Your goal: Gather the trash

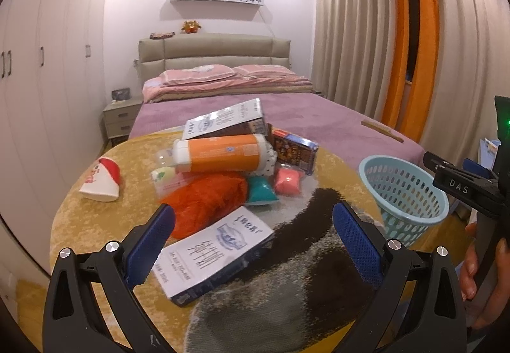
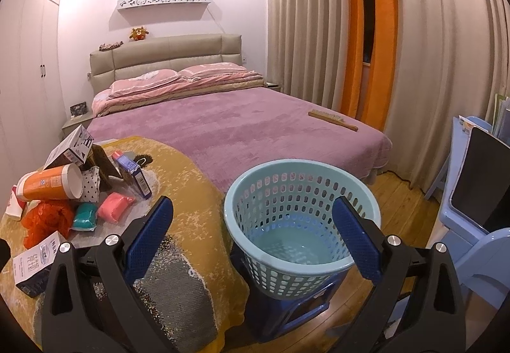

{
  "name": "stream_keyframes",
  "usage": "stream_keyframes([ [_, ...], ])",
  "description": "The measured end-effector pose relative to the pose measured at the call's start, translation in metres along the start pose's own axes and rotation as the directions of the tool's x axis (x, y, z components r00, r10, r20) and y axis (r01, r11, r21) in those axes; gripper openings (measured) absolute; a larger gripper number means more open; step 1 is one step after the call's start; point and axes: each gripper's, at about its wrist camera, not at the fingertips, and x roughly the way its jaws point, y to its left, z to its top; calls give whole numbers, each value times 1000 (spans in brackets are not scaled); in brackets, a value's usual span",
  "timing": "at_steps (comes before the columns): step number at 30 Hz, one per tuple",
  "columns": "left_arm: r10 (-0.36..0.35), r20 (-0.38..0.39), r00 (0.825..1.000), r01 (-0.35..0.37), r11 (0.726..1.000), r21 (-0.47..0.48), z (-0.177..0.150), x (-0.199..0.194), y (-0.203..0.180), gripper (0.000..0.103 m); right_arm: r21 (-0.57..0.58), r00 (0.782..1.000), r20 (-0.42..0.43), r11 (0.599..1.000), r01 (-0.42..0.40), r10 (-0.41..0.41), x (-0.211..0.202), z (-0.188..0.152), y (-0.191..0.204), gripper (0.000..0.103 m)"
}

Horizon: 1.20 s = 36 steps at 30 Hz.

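Note:
A pile of trash lies on a round table with a yellow cloth [image 1: 79, 200]. It holds a white milk carton [image 1: 212, 252], an orange tube [image 1: 220, 153], an orange net bag [image 1: 207, 200], teal [image 1: 259, 192] and pink [image 1: 288, 182] packets, a second carton [image 1: 229, 120], a dark box [image 1: 296, 150] and a paper cup [image 1: 102, 177]. My left gripper [image 1: 253, 238] is open and empty, just above the near carton. My right gripper [image 2: 253, 239] is open and empty over an empty light blue basket [image 2: 271, 273]. The basket also shows in the left wrist view [image 1: 404, 190].
A bed with a purple cover [image 2: 239, 126] stands behind the table, with a wooden brush [image 2: 331, 120] on it. The basket rests on a blue stool [image 2: 302, 311]. A blue chair [image 2: 471, 225] is at the right. Wardrobes [image 1: 47, 82] line the left wall.

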Motion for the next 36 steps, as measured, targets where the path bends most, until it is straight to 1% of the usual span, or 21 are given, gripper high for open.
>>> stream_keyframes([
  [2,16,-4,1000,-16,1000,-15,-1,0,8,95,-4,1000,-1,1000,-25,25,2,-1,4,95],
  [3,23,-5,1000,-23,1000,-20,-1,0,12,96,-7,999,3,999,-51,51,1,-1,6,95],
  [5,38,-14,999,-38,999,-26,-2,1,20,96,-21,997,18,997,-70,70,-1,0,12,95],
  [8,49,-30,998,-50,998,-34,-3,1,32,96,-54,993,38,993,-106,108,-4,2,25,95],
  [11,51,-54,997,-54,997,-54,-5,3,48,96,-73,986,34,985,-158,161,0,5,37,95],
  [14,13,-108,994,-21,998,-66,-8,11,65,96,-87,975,21,972,-218,221,10,11,48,95],
  [17,-23,-150,988,13,997,-70,-9,21,75,96,-134,950,1,941,-309,312,23,17,64,95],
  [19,-52,-179,983,41,997,-67,-10,31,79,96,-169,944,-21,929,-329,331,37,20,76,95],
  [20,-72,-196,978,60,996,-62,-10,36,80,96,-175,938,-33,922,-346,346,43,22,80,95],
  [21,-77,-208,975,67,996,-56,-11,41,80,96,-173,927,-56,911,-374,370,52,24,84,95],
  [23,-81,-228,970,75,997,-35,-10,50,79,96,-174,923,-82,906,-385,377,66,27,92,95],
  [26,-112,-258,960,109,994,-26,-10,63,77,96,-183,917,-116,899,-398,382,86,29,102,93],
  [27,-131,-281,951,128,991,-28,-11,71,77,96,-192,916,-126,896,-400,382,92,29,107,90],
  [29,-156,-306,939,154,988,-29,-13,80,76,96,-217,918,-138,893,-395,373,101,31,114,86],
  [31,-164,-329,930,165,986,-24,-15,89,75,96,-233,918,-155,890,-392,364,114,33,122,84],
  [33,-160,-348,924,167,986,-10,-17,95,72,95,-244,919,-180,889,-388,352,128,34,130,84],
  [36,-181,-363,914,192,981,-5,-18,99,68,95,-248,911,-216,882,-400,352,145,34,138,84],
])
